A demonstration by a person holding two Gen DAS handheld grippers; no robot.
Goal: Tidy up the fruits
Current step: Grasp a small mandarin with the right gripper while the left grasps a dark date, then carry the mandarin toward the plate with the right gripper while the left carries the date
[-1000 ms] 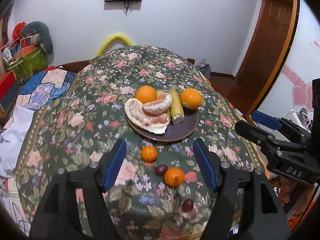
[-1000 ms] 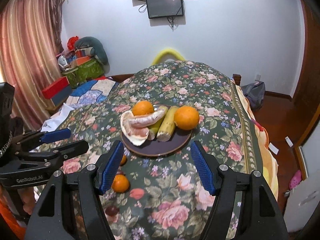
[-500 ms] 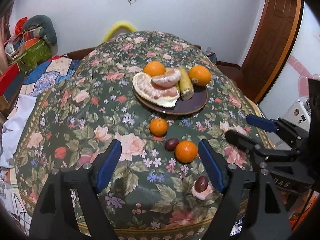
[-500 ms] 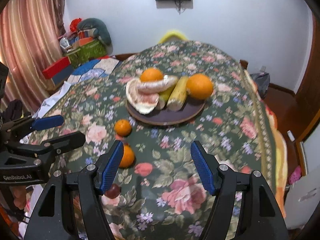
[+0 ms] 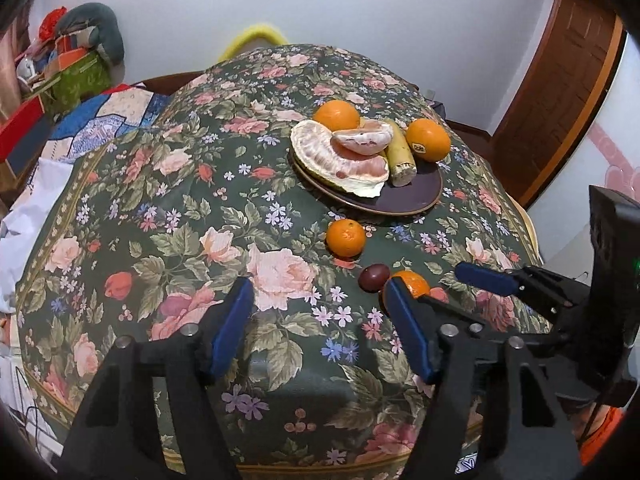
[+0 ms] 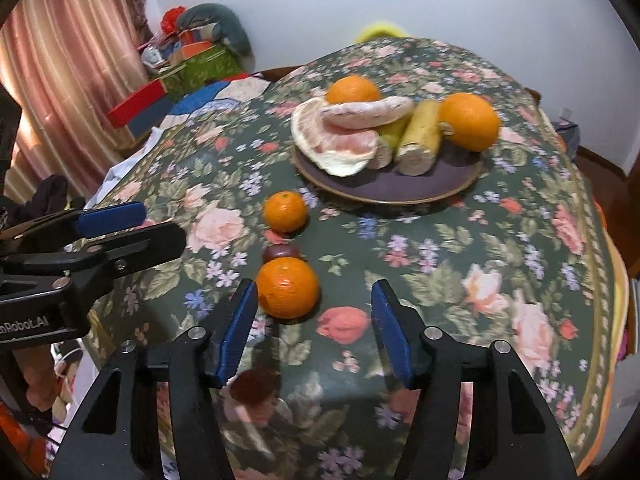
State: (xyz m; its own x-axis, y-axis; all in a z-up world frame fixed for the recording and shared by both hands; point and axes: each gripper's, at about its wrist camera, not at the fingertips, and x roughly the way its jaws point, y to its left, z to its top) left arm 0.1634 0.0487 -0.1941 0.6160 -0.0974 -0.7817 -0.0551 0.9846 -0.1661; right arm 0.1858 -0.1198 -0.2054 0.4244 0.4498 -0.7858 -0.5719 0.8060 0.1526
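A dark plate on the floral table holds two oranges, pomelo pieces and a banana piece. On the cloth in front lie a small mandarin, a dark plum, a second mandarin and another dark plum. My left gripper is open and empty above the cloth. My right gripper is open and empty, its left finger beside the near mandarin.
The floral tablecloth drops off at the near edge. Boxes and bags are piled by the wall at left. A wooden door stands at right. Each gripper shows in the other's view, the right one, the left one.
Both grippers have dropped lower and closer to the loose fruit on the cloth. The right gripper now has the near mandarin just ahead of its left finger. Both stay open.
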